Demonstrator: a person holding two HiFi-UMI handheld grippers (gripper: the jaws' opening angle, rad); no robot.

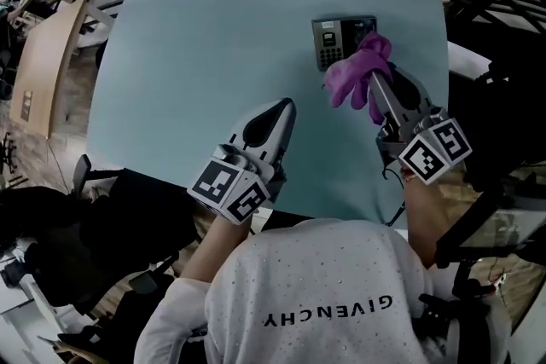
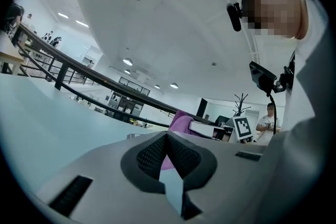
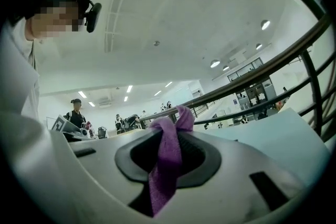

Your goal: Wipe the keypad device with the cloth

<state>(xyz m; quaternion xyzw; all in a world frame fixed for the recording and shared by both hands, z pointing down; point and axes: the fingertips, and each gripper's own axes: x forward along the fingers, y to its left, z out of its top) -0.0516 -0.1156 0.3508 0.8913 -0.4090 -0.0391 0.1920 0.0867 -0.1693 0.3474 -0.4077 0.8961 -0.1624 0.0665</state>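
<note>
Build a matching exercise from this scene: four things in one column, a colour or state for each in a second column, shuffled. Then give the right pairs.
Things
1. cloth
2. keypad device
3. left gripper
4. right gripper

Descriptions
A. shut, with nothing between the jaws
B. purple, bunched at one gripper's tip
C. shut on the cloth
D. dark, lying flat on the pale blue table

Pairs: 1-B, 2-D, 3-A, 4-C

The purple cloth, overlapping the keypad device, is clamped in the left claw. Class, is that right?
No. The right claw, not the left, clamps the purple cloth, as the right gripper view shows; the left claw is shut on nothing. It does overlap the keypad device.
</note>
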